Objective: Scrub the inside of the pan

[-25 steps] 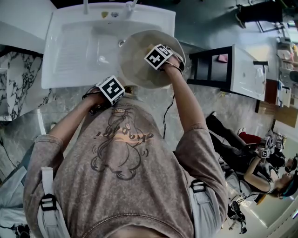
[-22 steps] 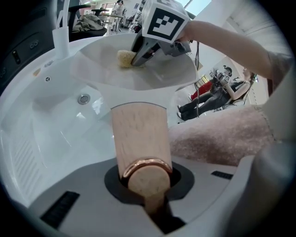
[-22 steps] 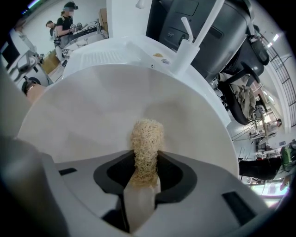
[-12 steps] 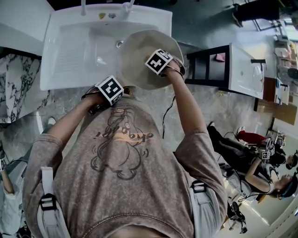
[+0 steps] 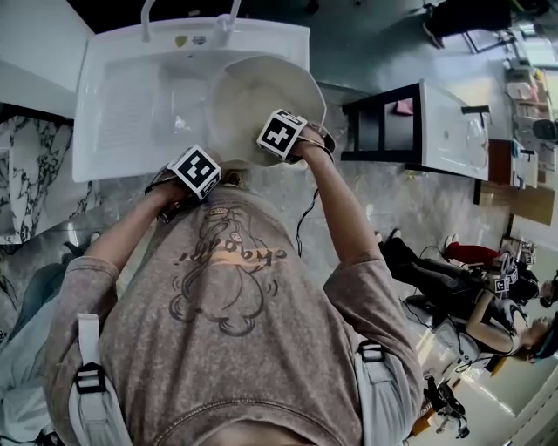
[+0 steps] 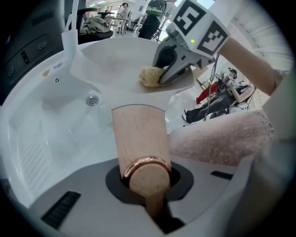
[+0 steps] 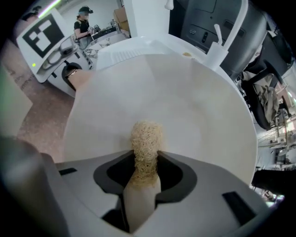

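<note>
- The pan (image 5: 253,96) fills the right half of the sink (image 5: 113,113) — the basin's left half lies open.
- The faucet (image 7: 216,48) stands just beyond the pan's far rim.
- The pan's handle (image 6: 138,134) juts over the near edge.
- Bare pan floor surrounds the scrubber (image 7: 145,139).

— Is the head view showing the scrubber (image 7: 145,141)?
— No, the right claw (image 5: 281,135) is covering it, and its marker cube (image 5: 282,132) is hiding the jaws.
— And the pan handle (image 6: 138,134)?
— It's lying hidden beneath the left claw (image 5: 196,172). Beyond both claws, the top edge is cutting off the faucet (image 5: 228,17).
</note>
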`<state>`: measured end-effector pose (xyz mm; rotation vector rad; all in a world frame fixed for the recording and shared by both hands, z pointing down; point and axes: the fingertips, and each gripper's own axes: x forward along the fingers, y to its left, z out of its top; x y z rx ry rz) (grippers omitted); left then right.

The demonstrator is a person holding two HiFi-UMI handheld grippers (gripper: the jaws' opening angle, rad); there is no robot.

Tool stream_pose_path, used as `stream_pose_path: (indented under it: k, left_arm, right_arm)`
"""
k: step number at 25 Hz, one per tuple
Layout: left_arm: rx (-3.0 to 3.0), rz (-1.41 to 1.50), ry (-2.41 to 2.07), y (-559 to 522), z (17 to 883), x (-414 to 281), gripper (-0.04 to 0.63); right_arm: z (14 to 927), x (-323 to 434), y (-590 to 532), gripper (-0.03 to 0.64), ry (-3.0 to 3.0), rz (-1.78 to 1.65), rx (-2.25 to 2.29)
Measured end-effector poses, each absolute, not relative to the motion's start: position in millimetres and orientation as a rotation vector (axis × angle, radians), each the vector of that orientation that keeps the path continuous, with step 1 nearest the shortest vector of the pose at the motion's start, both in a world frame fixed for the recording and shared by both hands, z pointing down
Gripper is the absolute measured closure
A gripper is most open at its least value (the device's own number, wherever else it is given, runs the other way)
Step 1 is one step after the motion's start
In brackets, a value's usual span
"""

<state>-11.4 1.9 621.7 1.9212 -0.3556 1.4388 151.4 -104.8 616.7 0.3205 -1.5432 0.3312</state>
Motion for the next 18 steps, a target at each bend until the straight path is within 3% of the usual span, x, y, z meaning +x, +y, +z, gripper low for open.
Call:
stream_pose_path:
  k: [18]
  left_arm:
    - [1.785, 1.405, -0.561, -8, 621, -76, 0.555]
  right_arm:
    - [538, 101, -140, 0.462, -2.054, 0.458, 0.73]
